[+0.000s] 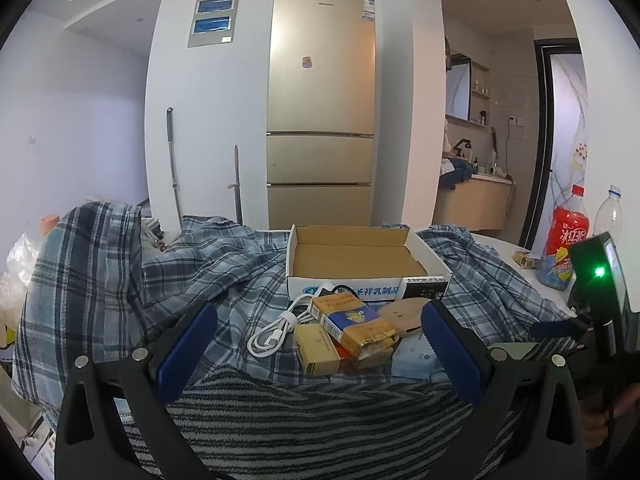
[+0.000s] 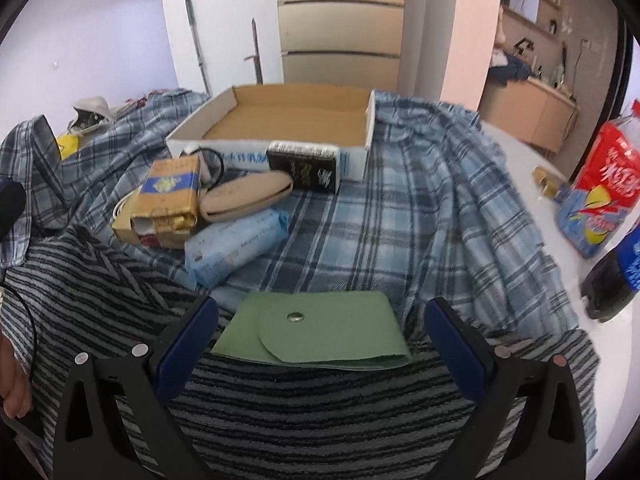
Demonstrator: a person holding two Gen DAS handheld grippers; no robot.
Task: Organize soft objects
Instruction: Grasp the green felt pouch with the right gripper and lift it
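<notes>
Both tongs stood wide open and held nothing. The left gripper (image 1: 320,336) had its blue pads spread at the lower middle of its frame, and between them, farther off, lay the heap of small goods: a coiled white cable (image 1: 276,330), gold and blue-and-gold cigarette packs (image 1: 348,326), a tan oval pouch (image 1: 404,314) and a pale blue tissue pack (image 1: 414,358), the last half hidden behind the right pad. The right gripper (image 2: 322,320) framed a flat green felt pouch (image 2: 316,334) with a rounded flap and a metal snap, lying on the striped grey towel (image 2: 320,408) without touching either pad. Behind the heap, at centre frame, sat the empty, shallow cardboard tray (image 2: 372,120) on the rumpled blue plaid cloth (image 2: 420,208). A black box (image 2: 306,168) leaned against its front wall; its print was too blurred to read. Soft-drink bottles (image 2: 600,184) were cut off at the right edge.
</notes>
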